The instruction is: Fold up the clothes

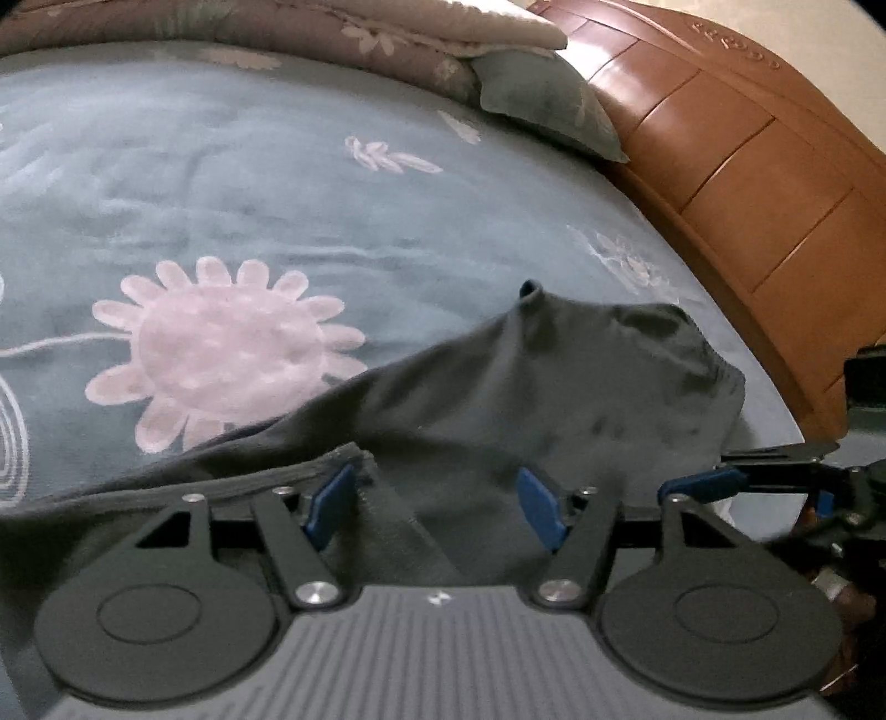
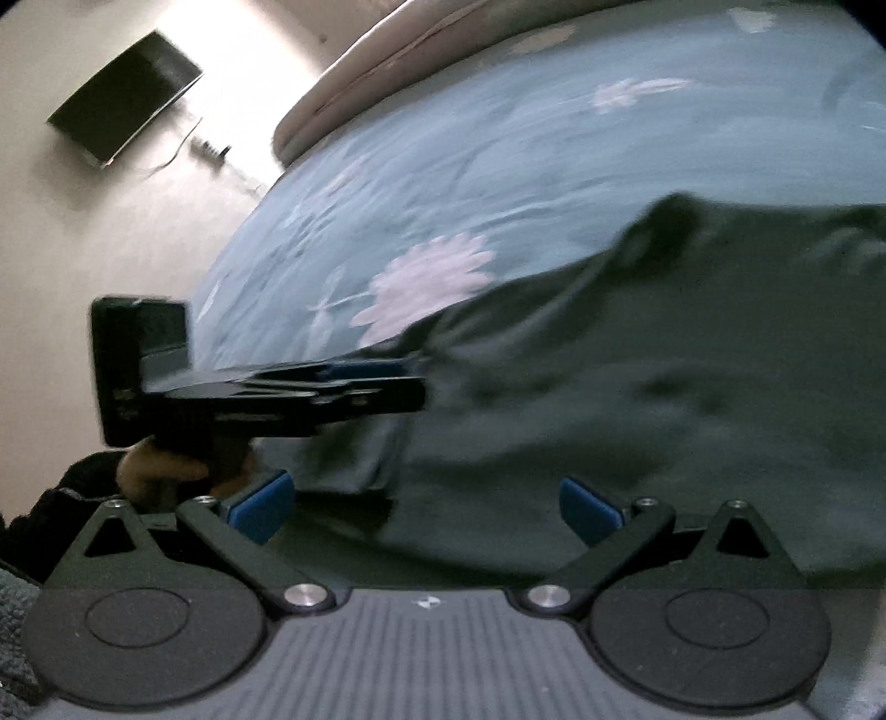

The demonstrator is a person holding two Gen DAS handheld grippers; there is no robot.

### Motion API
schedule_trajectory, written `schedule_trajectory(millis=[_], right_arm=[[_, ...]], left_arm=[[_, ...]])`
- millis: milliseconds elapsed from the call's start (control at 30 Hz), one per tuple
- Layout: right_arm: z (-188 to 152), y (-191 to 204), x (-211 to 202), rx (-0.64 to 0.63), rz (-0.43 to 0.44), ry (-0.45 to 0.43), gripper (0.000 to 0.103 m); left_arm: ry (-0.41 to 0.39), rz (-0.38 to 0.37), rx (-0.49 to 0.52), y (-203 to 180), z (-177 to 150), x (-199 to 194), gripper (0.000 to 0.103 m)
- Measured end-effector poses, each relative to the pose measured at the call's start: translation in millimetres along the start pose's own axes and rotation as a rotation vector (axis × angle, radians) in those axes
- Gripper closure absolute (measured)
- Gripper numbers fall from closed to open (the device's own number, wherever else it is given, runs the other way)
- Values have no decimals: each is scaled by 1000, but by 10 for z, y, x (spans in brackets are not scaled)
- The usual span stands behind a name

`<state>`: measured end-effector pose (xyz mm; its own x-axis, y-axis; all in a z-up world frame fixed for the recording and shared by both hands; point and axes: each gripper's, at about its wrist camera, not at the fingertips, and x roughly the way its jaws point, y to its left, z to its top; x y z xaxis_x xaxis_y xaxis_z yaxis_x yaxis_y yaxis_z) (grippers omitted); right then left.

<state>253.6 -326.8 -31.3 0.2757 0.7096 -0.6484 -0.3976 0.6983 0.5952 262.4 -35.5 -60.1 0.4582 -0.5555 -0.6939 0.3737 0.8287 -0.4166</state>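
A dark grey-green garment lies crumpled on the blue flowered bedspread; one corner stands up in a peak. My left gripper is open. Its blue pads stand well apart, with a hemmed edge of the garment loose between them. In the right wrist view the same garment fills the right half. My right gripper is open wide just above the cloth, with neither pad pressing it. The left gripper shows side-on at the garment's left edge, and the right gripper's fingertips reach in from the right.
A wooden headboard runs along the bed's right side, with a grey-green pillow and a folded mauve quilt at the far end. Beyond the bed's left edge are pale floor and a dark flat panel. A hand holds the left gripper.
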Motion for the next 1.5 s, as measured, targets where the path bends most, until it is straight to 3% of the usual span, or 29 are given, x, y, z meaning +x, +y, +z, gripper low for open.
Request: schedule_trajectory(millis=[133,267,367,500,700,800,967,1100,1300,1500], right_arm=[[-2,-269,-240,20,-46,-70,0],[-41,-566,-266,44,-129,-89,0],[-116,-759,-237,102,-113,-76,0],[-82,-859,-432,90,-89,-145,0],[-85,-1355,-729,209,-244,-229,0],[-236,-1569,-903,285,-181,-276,0],[-277,-1687,-1166,331,-156,-385,0],[-319,-1912,-1216,403,-223,-399,0],[-441,-1924,-1479,447,-204,-469,0],[-613,-2214,-1664,698,-164,-569,0]], left_arm=[[-26,-7,7,-161,17,-120,36],[48,-1,-41,-193,-95,69,36],[65,37,-41,-283,-47,77,36],[44,92,65,-535,119,52,36],[99,144,69,-604,165,365,34],[118,170,47,-617,131,445,34],[106,161,73,-746,211,453,34],[107,154,98,-862,245,506,34],[112,161,102,-909,237,462,34],[110,149,110,-937,272,473,34]])
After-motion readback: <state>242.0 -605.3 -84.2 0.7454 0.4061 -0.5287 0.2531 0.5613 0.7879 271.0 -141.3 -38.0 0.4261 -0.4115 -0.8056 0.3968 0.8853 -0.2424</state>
